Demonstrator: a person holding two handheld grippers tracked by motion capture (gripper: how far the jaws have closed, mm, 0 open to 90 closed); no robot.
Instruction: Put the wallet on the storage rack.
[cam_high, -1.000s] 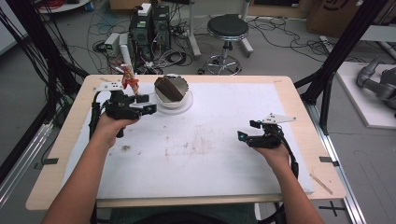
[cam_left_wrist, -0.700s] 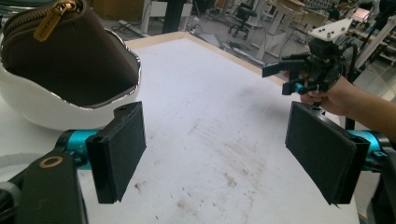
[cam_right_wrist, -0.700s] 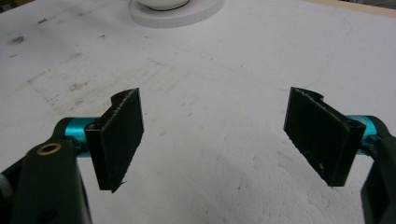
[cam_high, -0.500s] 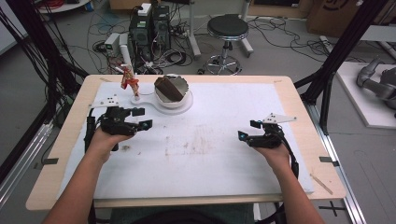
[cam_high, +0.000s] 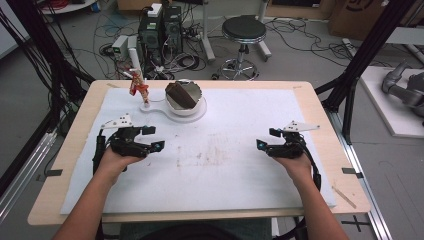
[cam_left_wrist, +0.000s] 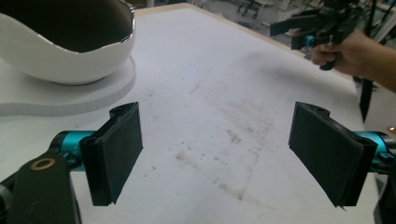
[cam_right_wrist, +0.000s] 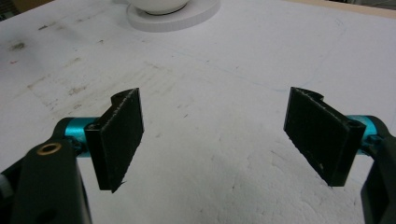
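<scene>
The white surface bears a bowl at 12 o'clock, its dark contents tilted; left gripper and right gripper released, empty.

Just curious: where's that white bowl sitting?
In the high view the white bowl sits at the table's far left, on a white base, beyond the left gripper.

My wooden desk carries a stained white mat. On the mat's far left sits a white stand bearing a bowl.
</scene>
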